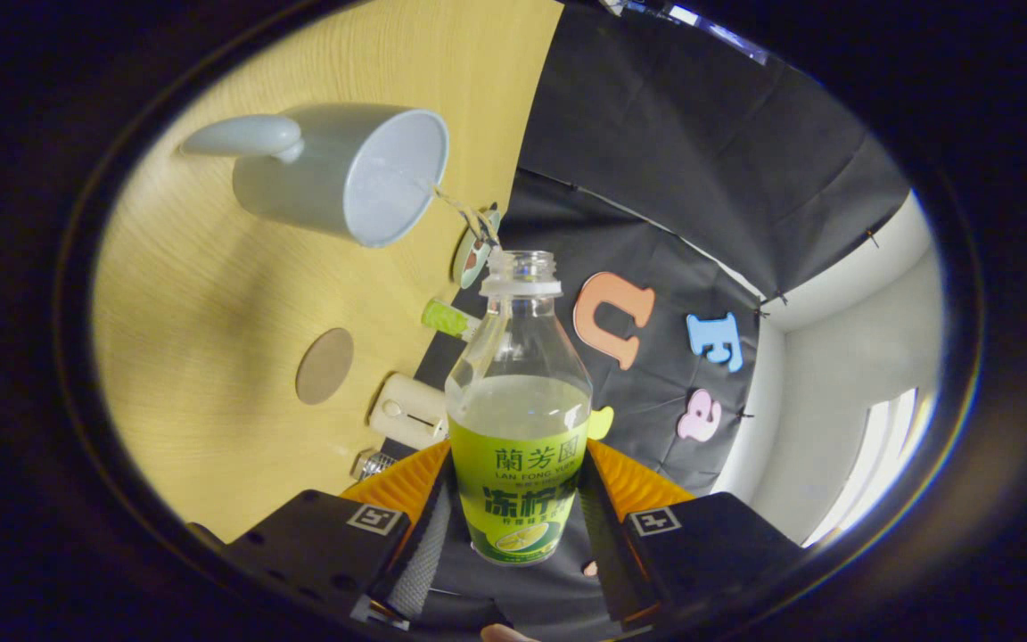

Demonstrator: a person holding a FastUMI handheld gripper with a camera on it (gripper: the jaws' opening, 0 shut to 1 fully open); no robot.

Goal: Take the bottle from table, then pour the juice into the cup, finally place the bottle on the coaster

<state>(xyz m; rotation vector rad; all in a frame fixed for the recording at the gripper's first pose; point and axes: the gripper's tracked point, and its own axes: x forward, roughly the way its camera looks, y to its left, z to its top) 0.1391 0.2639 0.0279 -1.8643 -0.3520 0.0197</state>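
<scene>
The gripper is clamped on the clear plastic juice bottle with the green label: both fingers press the labelled lower body from either side, and the bottle's long axis runs straight ahead along them, its open, capless neck pointing away. The whole view is rolled, so the pale wooden worktop stands to one side of the fingers instead of below them, which fits a bottle tipped over well past level. Pale juice fills roughly the lower half of the bottle, its surface sitting just above the label.

Just beyond the neck a thin stream of liquid arcs from the bottle's mouth to the rim of the pale grey-green ceramic cup with a handle, whose open mouth faces the bottle. My reading is that pouring is under way, and the move turns on keeping the neck aimed at that mouth; the stream meets the cup close to its near rim, so a small drift could send juice onto the worktop.

Off to the side of the fingers, on the worktop and well apart from the cup, lies the round flat brown coaster, where the bottle must finally stand upright. Near it sit a small cream box-like object and a green cylindrical item, which I cannot identify.
</scene>
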